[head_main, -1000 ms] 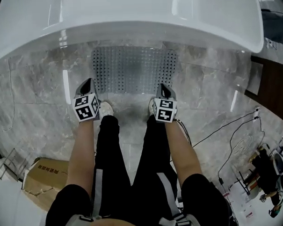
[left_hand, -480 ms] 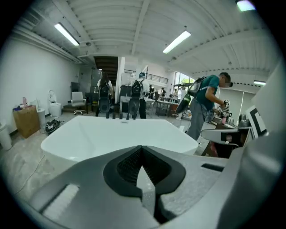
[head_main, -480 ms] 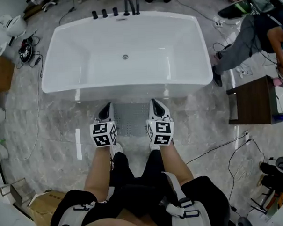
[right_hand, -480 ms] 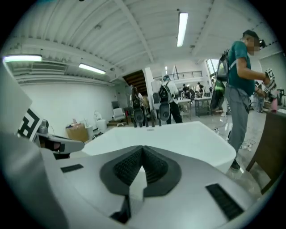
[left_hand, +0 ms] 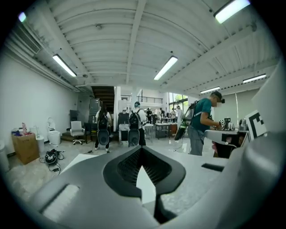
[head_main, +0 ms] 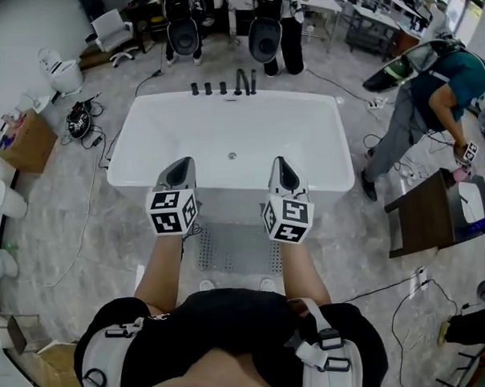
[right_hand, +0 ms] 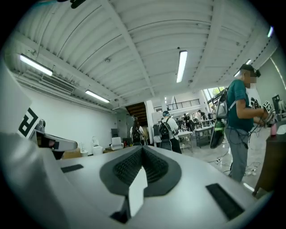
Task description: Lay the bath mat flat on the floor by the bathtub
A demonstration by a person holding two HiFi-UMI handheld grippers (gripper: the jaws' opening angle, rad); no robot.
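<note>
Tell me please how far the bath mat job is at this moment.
Done, it seems: the bath mat lies flat on the floor beside the bathtub. In hand: nothing; the left tool and the right tool are both shut and empty, held up level. Left: apparently nothing.

Grey perforated bath mat (head_main: 238, 246): side edges hidden behind left forearm (head_main: 161, 268) and right forearm (head_main: 298, 266). Near rim of white bathtub (head_main: 232, 133) partly covered by left gripper (head_main: 183, 166) and right gripper (head_main: 280, 164). Brown cardboard box (head_main: 50, 373) cut off at bottom edge.
</note>
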